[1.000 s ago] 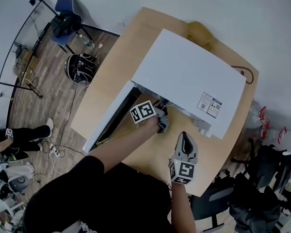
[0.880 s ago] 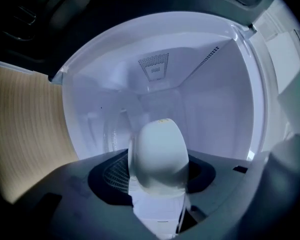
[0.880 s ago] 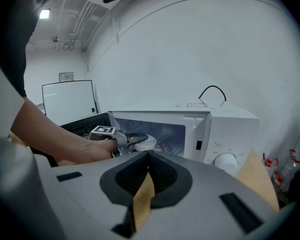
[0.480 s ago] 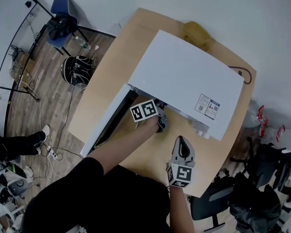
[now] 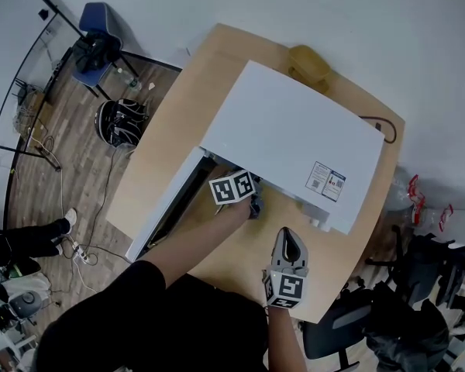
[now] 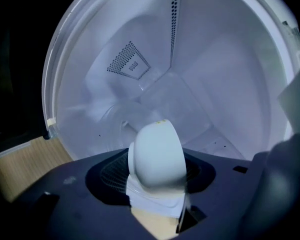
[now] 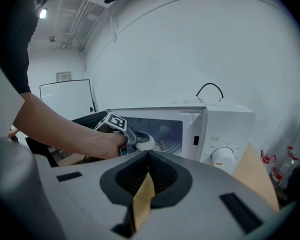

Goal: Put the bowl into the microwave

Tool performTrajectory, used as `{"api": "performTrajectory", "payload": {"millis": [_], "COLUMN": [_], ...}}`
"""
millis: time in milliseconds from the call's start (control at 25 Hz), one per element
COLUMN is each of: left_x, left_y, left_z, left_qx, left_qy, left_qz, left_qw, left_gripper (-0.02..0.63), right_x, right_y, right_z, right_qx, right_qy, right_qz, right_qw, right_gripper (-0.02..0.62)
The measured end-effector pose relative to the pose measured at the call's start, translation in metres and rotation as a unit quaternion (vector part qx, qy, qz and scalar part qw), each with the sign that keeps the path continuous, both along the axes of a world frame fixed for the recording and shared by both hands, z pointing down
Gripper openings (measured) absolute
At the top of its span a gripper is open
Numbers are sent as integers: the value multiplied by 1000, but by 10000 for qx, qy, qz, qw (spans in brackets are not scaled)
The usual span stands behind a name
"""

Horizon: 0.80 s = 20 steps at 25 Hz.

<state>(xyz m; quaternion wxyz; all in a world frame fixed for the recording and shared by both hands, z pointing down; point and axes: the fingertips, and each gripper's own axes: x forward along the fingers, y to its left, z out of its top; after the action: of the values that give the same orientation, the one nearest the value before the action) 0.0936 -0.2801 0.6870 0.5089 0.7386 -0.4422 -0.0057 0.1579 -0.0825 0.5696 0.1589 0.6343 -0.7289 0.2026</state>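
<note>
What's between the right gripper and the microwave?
Only bare table, per the head view; the right gripper sits short of the microwave.

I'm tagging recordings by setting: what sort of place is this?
Probably a lab or office workroom, not a kitchen: the microwave sits on a wooden table, with office chairs, stands and loose cables on the floor.

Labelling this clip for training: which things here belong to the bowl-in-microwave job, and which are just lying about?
In the job: bowl, left gripper gripping it, microwave, open door.
Lying about: idle right gripper, yellowish thing behind the microwave, blue chair, black bag on floor.
</note>
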Motion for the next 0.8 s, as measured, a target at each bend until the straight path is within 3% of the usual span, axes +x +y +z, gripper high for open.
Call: {"api": "performTrajectory", "payload": {"millis": [240,800], "left_x": [-6,-7], "left_y": [-7,-16], "left_z": [-4,-5], "left_qx": [173,593], "left_qy": [-432,-503], "left_qz": [-59,-48], "left_qw": [9989,9970], "left_gripper": [263,307], "right_x": [4,-3], "right_y": [1,7], "right_z": [0,9], "right_qx": [-20,-127], "right_qy": [-11,-223], "right_qz": [44,7], "right_qw": [10000,9997], "right_gripper": [60,60]}}
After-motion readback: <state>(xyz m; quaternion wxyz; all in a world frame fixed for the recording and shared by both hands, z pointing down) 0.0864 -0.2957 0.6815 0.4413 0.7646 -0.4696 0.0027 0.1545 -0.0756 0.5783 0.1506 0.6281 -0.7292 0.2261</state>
